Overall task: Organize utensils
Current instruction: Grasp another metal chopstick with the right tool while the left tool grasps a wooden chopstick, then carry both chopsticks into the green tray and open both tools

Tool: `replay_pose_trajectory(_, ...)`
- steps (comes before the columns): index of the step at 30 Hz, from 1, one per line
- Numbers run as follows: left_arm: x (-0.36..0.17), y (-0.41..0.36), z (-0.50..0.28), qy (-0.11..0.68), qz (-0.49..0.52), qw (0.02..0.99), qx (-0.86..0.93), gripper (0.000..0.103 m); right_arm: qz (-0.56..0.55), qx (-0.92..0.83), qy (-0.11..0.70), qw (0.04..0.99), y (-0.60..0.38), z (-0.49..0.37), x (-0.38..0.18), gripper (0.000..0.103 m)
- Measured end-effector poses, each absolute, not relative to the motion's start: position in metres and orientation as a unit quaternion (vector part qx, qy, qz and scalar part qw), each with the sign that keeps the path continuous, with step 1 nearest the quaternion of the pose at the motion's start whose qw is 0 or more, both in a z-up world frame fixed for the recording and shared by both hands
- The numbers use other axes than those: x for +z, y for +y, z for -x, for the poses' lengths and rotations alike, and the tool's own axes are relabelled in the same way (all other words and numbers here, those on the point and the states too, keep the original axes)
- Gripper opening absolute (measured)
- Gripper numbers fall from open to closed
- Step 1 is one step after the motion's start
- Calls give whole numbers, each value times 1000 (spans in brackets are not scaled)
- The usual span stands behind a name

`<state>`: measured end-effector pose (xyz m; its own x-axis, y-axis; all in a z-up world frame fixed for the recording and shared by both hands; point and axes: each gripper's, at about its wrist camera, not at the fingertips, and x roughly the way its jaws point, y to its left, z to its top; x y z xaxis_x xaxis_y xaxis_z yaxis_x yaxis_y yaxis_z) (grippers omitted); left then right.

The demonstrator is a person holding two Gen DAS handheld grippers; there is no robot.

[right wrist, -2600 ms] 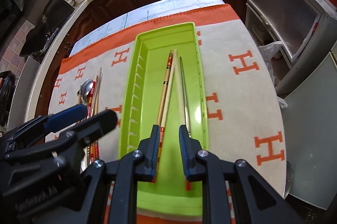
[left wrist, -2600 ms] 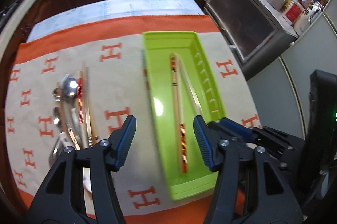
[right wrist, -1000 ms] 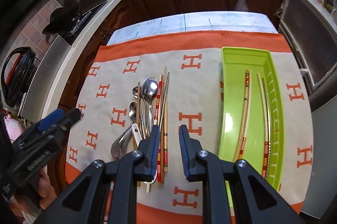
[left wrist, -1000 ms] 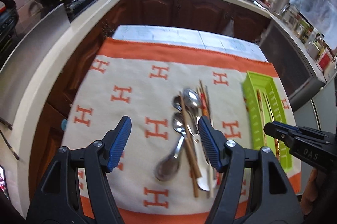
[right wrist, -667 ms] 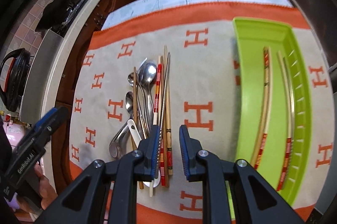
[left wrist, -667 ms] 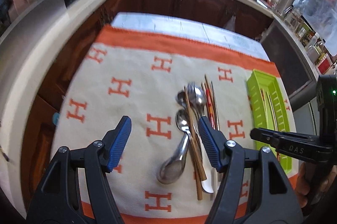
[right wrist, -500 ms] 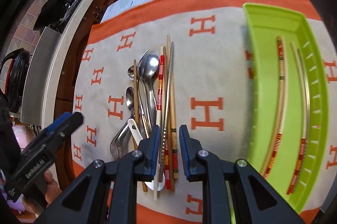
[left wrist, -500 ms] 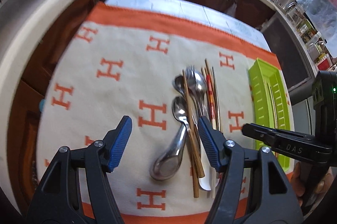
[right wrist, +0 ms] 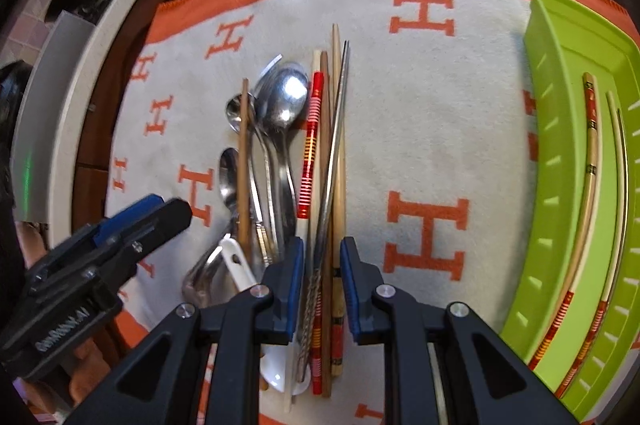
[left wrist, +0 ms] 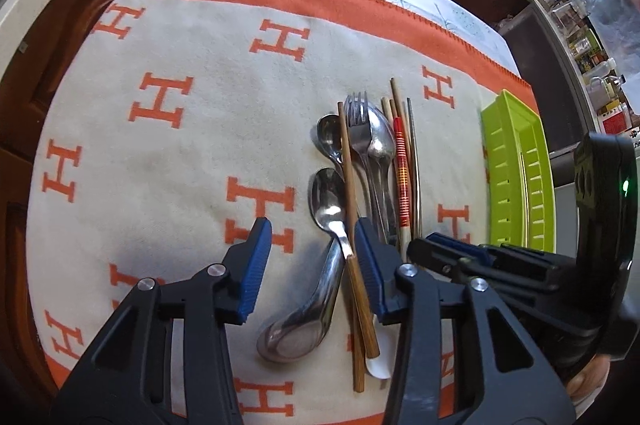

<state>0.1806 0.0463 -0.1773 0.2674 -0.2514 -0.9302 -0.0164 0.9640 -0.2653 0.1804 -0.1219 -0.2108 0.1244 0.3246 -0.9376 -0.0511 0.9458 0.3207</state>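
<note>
A pile of utensils lies on the cloth: spoons (left wrist: 328,197), a fork (left wrist: 358,121), a white ceramic spoon (left wrist: 378,365), a brown chopstick (left wrist: 348,177), a red-striped chopstick (right wrist: 310,145) and a metal chopstick (right wrist: 334,161). My left gripper (left wrist: 312,257) is open low over the pile's left side, a spoon handle and the brown chopstick between its fingers. My right gripper (right wrist: 321,265) is open with a narrow gap, straddling the chopsticks on the pile's right side. The green tray (right wrist: 560,145) on the right holds chopsticks (right wrist: 590,161).
A cream cloth with orange H marks (left wrist: 180,145) covers the table, its orange border at the far edge. Dark wooden cabinets and a pale counter ring the table. Bottles and jars (left wrist: 600,85) stand on the counter at the right. A hand (right wrist: 32,237) holds the left gripper.
Both grippers have swung from the green tray to the utensil pile and come down close over it. Neither jaw width has visibly changed.
</note>
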Motion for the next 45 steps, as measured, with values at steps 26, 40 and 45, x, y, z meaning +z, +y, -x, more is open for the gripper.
replay_pose_trajectory(26, -212, 6, -221, 644, 114, 753, -74, 4, -160, 127, 612, 764, -161, -164, -198, 5)
replay_pose_trajectory(40, -144, 0, -188, 613, 153, 765, -126, 4, -205, 156, 563, 785, -190, -133, -155, 5)
replay_pose_trajectory(45, -113, -36, -182, 599, 156, 769, -159, 4, -219, 148, 536, 801, -217, -116, -139, 5)
